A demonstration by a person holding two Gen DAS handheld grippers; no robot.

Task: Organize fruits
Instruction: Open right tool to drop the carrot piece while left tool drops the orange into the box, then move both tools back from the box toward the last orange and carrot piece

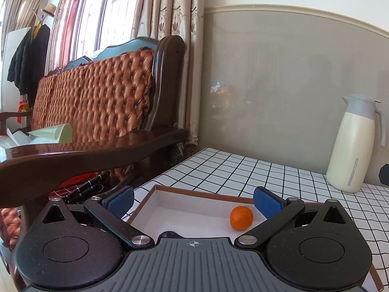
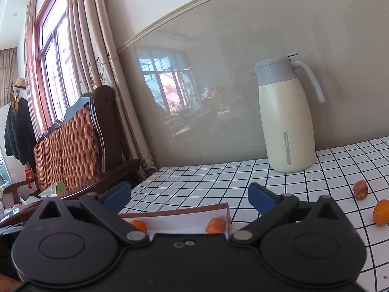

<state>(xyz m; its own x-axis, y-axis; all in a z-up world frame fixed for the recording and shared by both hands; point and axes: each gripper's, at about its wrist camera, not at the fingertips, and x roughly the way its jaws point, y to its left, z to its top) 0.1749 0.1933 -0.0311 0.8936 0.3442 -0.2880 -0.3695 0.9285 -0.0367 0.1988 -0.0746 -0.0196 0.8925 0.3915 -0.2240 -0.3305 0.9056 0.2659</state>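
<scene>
A shallow white box with a brown rim (image 1: 194, 192) lies on the checked tablecloth. An orange mandarin (image 1: 241, 218) rests inside it near the right wall, and a dark round thing (image 1: 170, 234) peeks over my gripper's body. My left gripper (image 1: 193, 200) hovers above the box, open wide, nothing between its blue pads. In the right wrist view the box (image 2: 226, 210) holds two orange pieces (image 2: 215, 225) (image 2: 138, 224). My right gripper (image 2: 189, 196) is open and empty above it. A mandarin (image 2: 381, 212) and a brown fruit (image 2: 361, 189) lie loose on the cloth at the right.
A cream and grey thermos jug (image 2: 285, 126) stands by the grey wall at the back of the table. A dark wooden sofa with orange tufted cushions (image 1: 97, 97) stands left of the table, its arm (image 1: 97, 150) close to the table edge.
</scene>
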